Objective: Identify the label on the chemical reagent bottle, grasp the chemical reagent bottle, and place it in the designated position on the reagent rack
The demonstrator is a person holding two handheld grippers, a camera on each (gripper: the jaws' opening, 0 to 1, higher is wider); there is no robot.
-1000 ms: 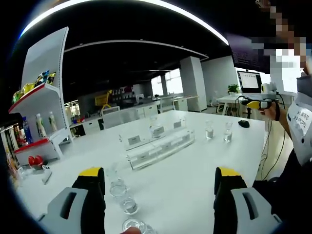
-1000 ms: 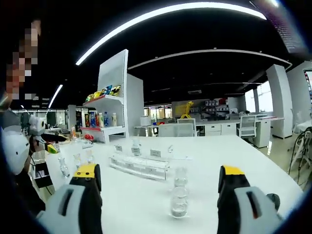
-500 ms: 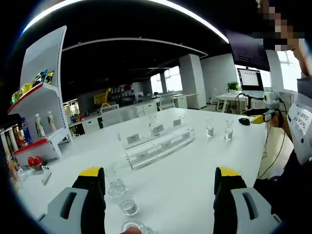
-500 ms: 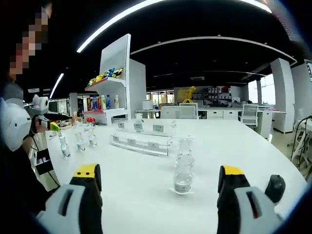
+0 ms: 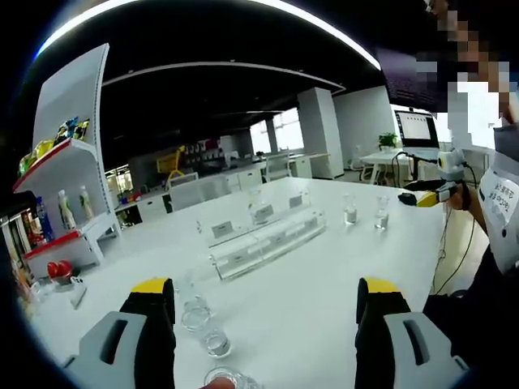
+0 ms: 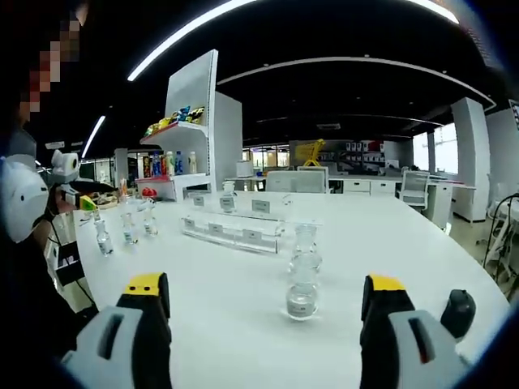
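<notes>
A white tabletop carries a clear rack at its middle. Both grippers, left and right, hover with jaws spread, holding nothing. Small glass bottles stand near the rack, between the right jaws.

From my left claw I look low across the white table, facing the clear rack at mid-distance, with small glass bottles close in front near the left jaw. My right claw looks over the same table from the opposite side, two bottles near, the rack farther back. Both views share the table, the rack and the white shelf unit; each catches the other claw at its edge.
</notes>
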